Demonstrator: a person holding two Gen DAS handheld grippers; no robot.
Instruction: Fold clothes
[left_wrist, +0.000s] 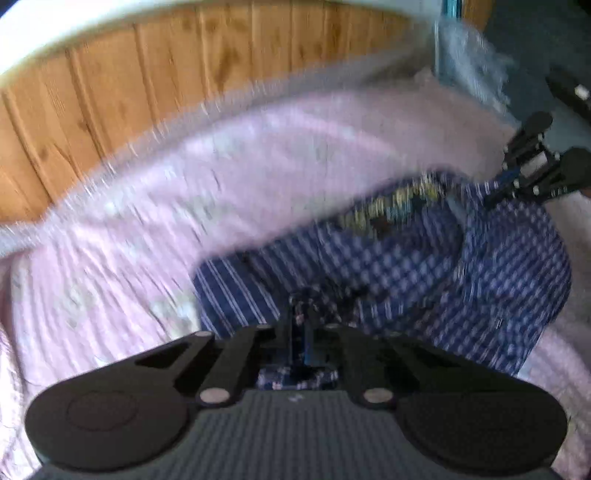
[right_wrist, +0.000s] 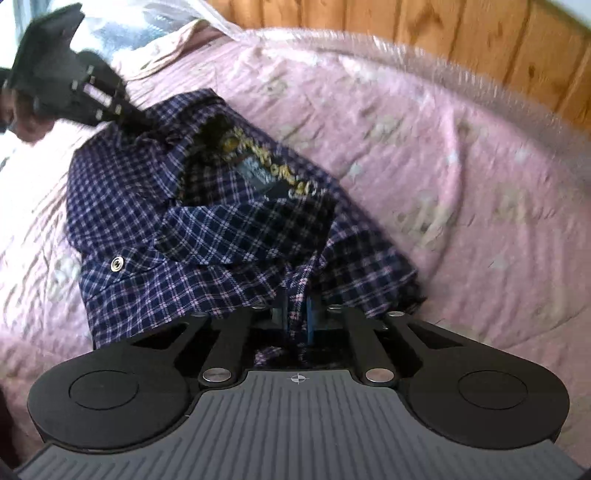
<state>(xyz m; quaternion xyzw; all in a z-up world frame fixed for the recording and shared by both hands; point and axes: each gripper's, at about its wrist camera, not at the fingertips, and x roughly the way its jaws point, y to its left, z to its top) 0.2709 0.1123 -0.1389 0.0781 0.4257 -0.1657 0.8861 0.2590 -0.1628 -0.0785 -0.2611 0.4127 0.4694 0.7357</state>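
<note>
One checked navy shirt (right_wrist: 207, 229) lies crumpled on the pink bedspread (right_wrist: 461, 166), long axis running from about 11 o'clock to 5 o'clock in the right wrist view, collar and label opening facing up toward 1 o'clock. Wood-panelled wall (left_wrist: 147, 74) behind the bed at 12 o'clock. Two grippers: left gripper (left_wrist: 301, 332) pinched closed on shirt fabric at its near edge; right gripper (right_wrist: 295, 317) likewise clamped on a fold of the shirt. Left view is motion-blurred.
</note>
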